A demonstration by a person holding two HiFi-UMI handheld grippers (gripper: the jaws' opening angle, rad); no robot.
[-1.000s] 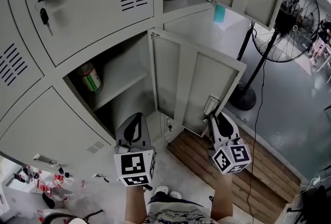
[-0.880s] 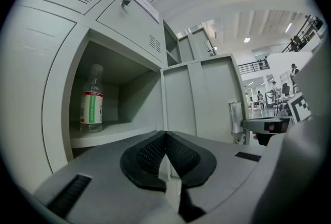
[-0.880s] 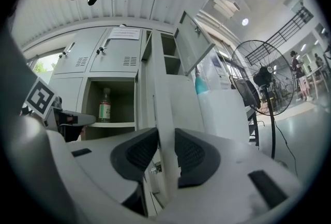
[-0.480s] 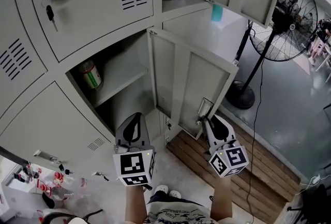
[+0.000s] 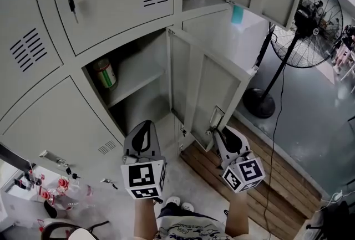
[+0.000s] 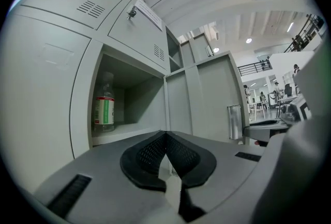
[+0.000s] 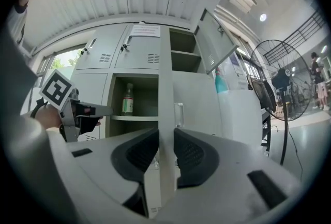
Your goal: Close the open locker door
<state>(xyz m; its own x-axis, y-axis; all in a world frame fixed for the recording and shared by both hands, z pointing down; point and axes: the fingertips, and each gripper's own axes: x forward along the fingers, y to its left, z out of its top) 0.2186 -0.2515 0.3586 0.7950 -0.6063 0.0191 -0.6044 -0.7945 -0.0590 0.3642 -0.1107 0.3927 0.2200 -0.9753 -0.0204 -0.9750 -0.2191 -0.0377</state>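
R gripper (image 5: 217, 131) sat at 5 o'clock, jaws just closing, pinched on door (image 5: 206, 86) free edge, prob. to swing it shut. Door stood half open, centre. L gripper (image 5: 145, 127) at 7 o'clock: jaws together, empty, spare.

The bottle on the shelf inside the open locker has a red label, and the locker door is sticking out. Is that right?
Not quite. The bottle has a green label, not a red one, as the left gripper view shows. The rest holds: it stands on the shelf inside the open locker, and the locker door is sticking out.
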